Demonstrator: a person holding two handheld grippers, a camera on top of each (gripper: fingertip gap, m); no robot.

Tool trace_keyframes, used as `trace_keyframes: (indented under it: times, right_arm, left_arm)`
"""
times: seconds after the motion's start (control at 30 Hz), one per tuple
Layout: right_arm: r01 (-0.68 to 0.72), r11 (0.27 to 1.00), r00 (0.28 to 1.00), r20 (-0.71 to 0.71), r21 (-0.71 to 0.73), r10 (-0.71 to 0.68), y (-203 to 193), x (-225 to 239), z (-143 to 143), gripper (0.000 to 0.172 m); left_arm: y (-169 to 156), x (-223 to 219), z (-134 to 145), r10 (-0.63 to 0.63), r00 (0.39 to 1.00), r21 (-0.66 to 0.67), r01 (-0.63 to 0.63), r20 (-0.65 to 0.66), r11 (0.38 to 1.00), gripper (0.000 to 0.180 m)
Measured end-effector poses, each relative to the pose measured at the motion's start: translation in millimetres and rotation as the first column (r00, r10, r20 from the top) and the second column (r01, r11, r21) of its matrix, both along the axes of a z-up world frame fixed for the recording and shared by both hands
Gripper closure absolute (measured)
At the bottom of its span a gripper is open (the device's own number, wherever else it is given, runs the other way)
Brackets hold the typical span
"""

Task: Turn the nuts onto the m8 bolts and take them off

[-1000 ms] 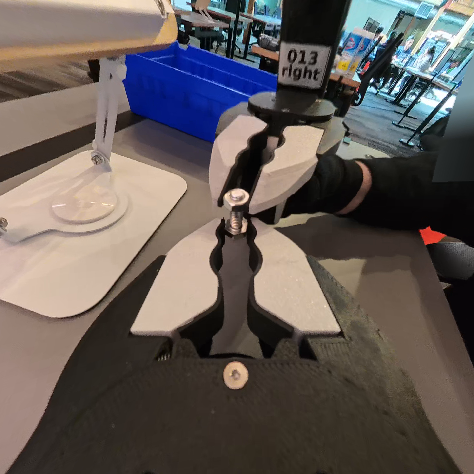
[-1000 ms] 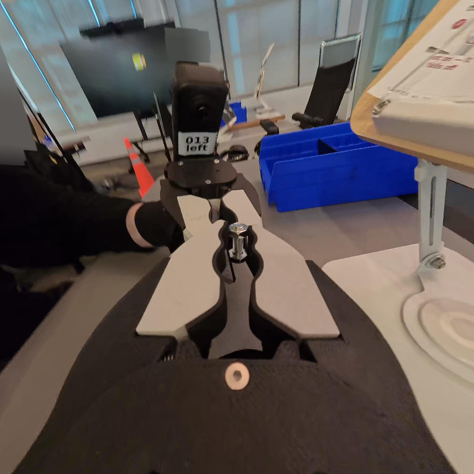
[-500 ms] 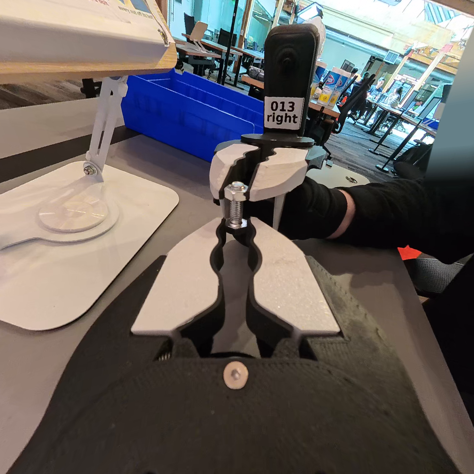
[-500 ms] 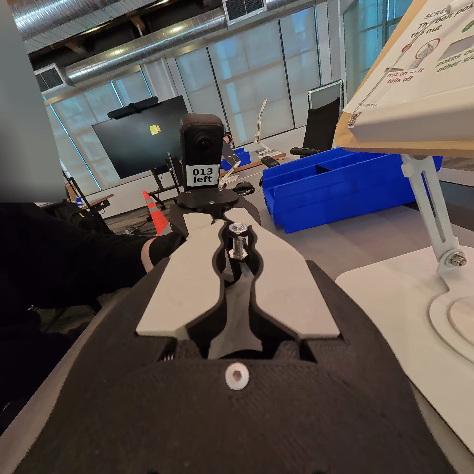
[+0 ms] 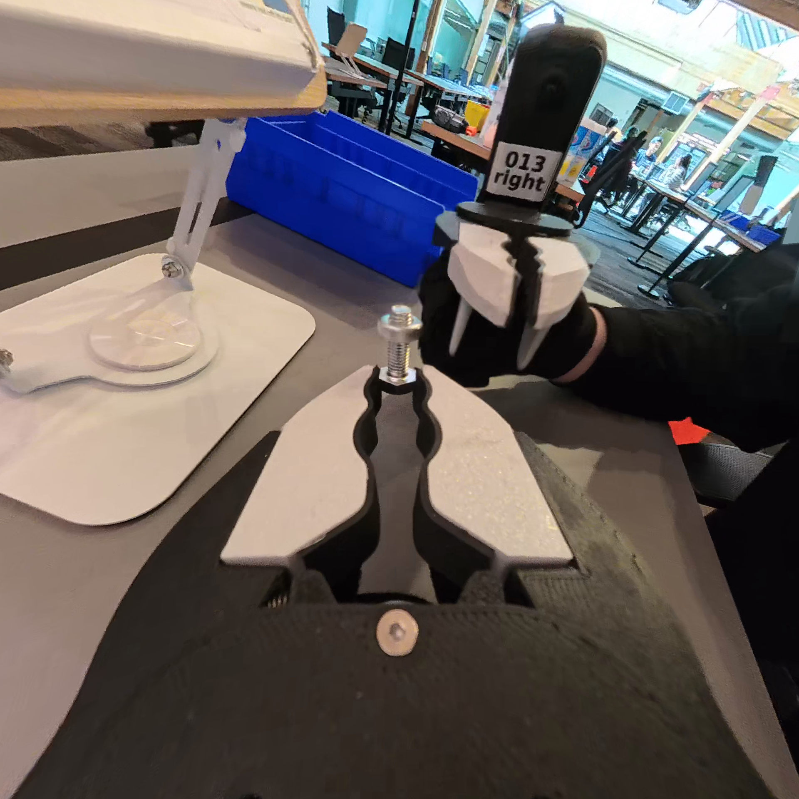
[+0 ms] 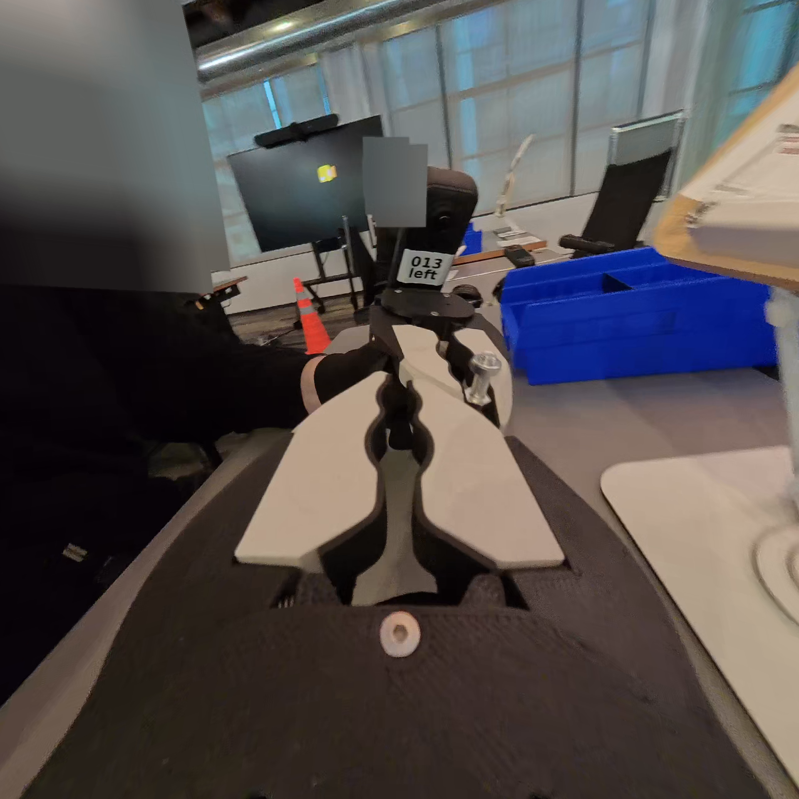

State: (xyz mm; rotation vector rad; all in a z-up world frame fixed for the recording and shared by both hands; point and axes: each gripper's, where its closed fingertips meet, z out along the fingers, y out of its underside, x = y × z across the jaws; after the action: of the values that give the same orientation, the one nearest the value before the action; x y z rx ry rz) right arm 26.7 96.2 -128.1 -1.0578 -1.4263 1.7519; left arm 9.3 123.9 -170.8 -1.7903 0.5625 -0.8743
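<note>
Light: bright, even daylight, large windows (image 6: 519, 129) behind | Shadows: soft, faint on grey table (image 5: 562, 432) | Glare: mild sheen on white stand base (image 5: 129, 410) | Blur: motion smear in right wrist view (blue bin (image 6: 648, 328), board edges) | Distortion: wide-angle bowing at edges | Focus: background soft

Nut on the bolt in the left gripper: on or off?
On. The nut sits threaded near the bolt tip, which pokes out above it. The left gripper clamps the bolt head.

The left gripper (image 5: 397, 382) clamped a bolt's head; the right gripper (image 6: 400, 391), nearly closed and bare, hung just right.
</note>
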Motion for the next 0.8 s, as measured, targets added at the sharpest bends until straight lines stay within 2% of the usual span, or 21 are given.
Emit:
trace_keyframes:
  times: [0.07, 0.1, 0.2, 0.3, 0.4, 0.5, 0.67, 0.7, 0.73, 0.8]
  right_arm:
    - [-0.015, 1.0, 1.0, -0.013, -0.004, 0.015, -1, 12, 1, 0.172]
    - [0.024, 1.0, 1.0, -0.007, -0.003, -0.024, 4, 12, 1, 0.172]
    - [0.137, 0.991, 0.991, 0.016, 0.004, -0.137, 20, 0, -2, 0.144]
    - [0.168, 0.986, 0.984, 0.054, 0.018, -0.168, 24, -16, -6, 0.125]
    - [0.157, 0.986, 0.981, 0.104, 0.06, -0.162, 20, -29, -15, 0.132]
    - [0.152, 0.987, 0.982, 0.11, 0.055, -0.157, 19, -34, -15, 0.154]
    - [0.173, 0.985, 0.984, 0.048, 0.014, -0.173, 21, -30, -7, 0.157]
    - [0.188, 0.982, 0.982, 0.022, 0.013, -0.189, 23, -27, -1, 0.157]
    - [0.206, 0.978, 0.978, -0.001, 0.03, -0.207, 26, -24, 4, 0.157]
    - [0.261, 0.962, 0.965, -0.025, 0.08, -0.26, 35, -13, 16, 0.157]
  left_arm:
    - [1, -1, -2, 0.0, 1.0, -0.001, 0.0, -0.002, 1.0, 0.166]
    - [0, 1, -2, -0.007, 1.0, -0.007, 0.007, -0.002, 1.0, 0.166]
    - [-1, 9, -6, -0.023, 0.999, -0.009, 0.023, -0.032, 1.0, 0.166]
    - [-2, 14, -3, -0.031, 0.999, -0.001, 0.031, -0.02, 1.0, 0.166]
    - [-2, 15, -1, -0.033, 0.999, 0.006, 0.033, -0.014, 0.999, 0.166]
    - [-3, 16, -1, -0.044, 0.999, 0.006, 0.044, -0.005, 0.999, 0.166]
    - [-4, 18, 9, -0.045, 0.998, 0.039, 0.044, 0.035, 0.998, 0.166]
    - [-3, 17, 9, -0.042, 0.998, 0.032, 0.041, 0.042, 0.999, 0.158]
    - [-1, 14, 7, -0.023, 0.999, 0.019, 0.022, 0.037, 1.0, 0.142]
    - [0, 9, 6, -0.013, 0.999, 0.022, 0.013, 0.029, 1.0, 0.138]
